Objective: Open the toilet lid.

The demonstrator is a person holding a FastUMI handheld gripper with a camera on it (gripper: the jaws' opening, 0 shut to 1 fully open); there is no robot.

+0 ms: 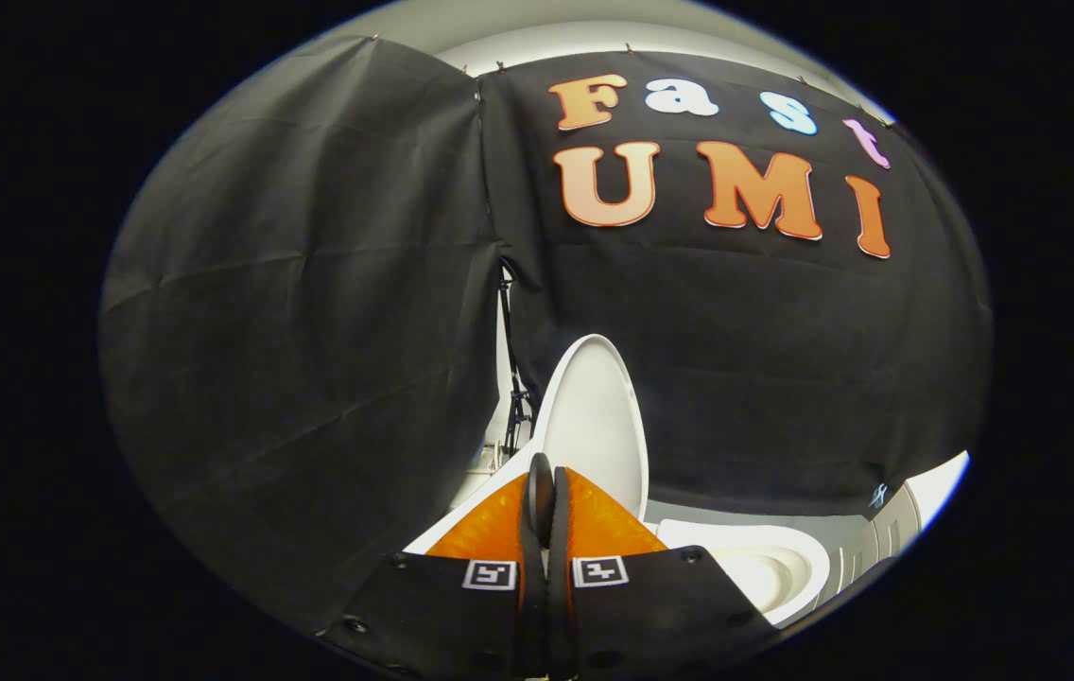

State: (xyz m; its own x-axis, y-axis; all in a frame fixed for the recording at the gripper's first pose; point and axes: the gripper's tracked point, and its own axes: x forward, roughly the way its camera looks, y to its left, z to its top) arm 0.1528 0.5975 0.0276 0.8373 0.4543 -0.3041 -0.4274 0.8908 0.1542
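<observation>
Toilet lid (597,416) upright beyond closed, empty jaws of gripper (545,473)

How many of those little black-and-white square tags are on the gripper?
2: one tag sits on the left finger's base, the other tag on the right's. The gripper is shut, before the raised toilet lid.
</observation>
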